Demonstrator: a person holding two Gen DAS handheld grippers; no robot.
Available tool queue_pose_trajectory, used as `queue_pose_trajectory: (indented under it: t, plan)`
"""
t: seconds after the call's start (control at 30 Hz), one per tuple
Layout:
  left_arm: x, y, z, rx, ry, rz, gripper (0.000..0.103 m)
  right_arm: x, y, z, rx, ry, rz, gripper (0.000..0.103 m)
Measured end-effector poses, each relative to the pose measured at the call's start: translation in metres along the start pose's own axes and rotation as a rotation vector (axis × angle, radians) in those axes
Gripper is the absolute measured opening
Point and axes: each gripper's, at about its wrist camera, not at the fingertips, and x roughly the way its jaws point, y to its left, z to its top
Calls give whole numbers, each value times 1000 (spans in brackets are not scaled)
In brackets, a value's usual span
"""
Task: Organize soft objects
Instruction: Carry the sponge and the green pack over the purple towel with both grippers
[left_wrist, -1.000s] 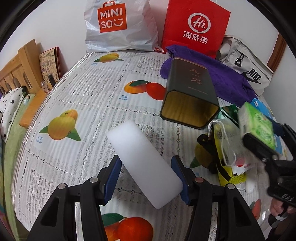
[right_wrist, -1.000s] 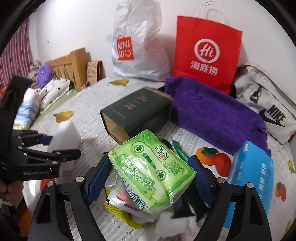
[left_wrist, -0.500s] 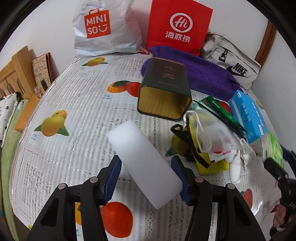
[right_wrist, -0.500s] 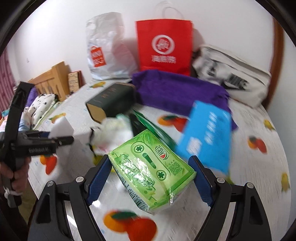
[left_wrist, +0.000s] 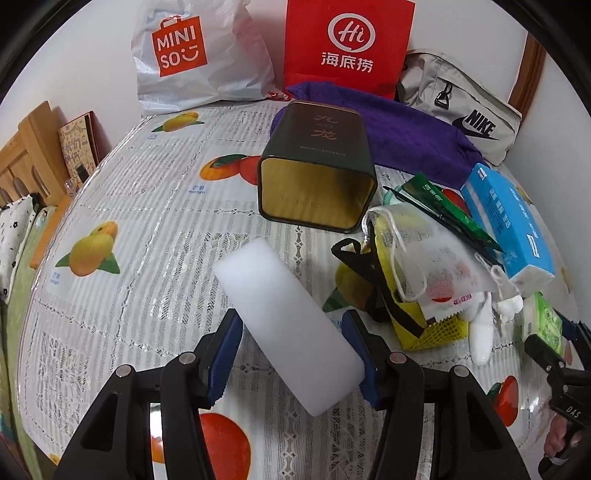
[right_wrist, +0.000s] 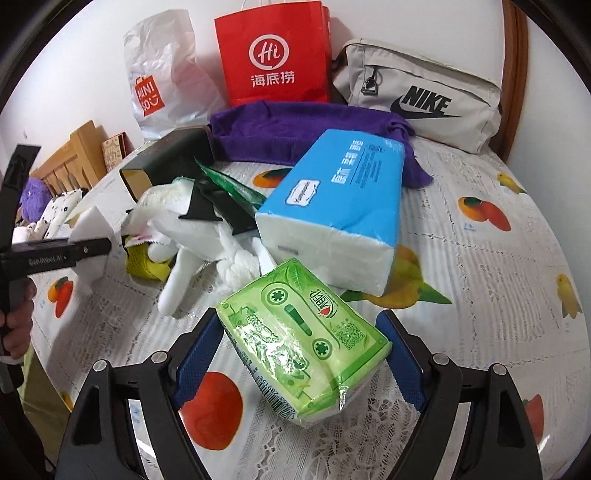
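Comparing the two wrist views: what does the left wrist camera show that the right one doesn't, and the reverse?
Left wrist only: the open gold-lined mouth of the dark tin, and the left gripper gripping the white foam block up close.
Right wrist only: the green tissue pack's printed top, held by the right gripper.
Both: red paper bag, purple towel, blue tissue pack, and grey Nike bag.

Left gripper (left_wrist: 291, 349) clamping white foam block (left_wrist: 284, 328), dark open tin (left_wrist: 317, 173) beyond, fruit-print bedcover (left_wrist: 147, 221) beneath
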Motion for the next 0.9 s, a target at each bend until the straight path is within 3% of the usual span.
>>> queue_pose_trajectory:
  t: [0.23,0.33,0.9]
  plan:
    - [3,1,-3,-10,-12,-8,55,14,-8,-6,11,30,18,84]
    - [7,2,-4,-11,-5,-10,49,13,-10,-8,16,20,19,84]
    - [-21,10,16,-17,-48,-26,43,-20,-20,10,48,-5,40,84]
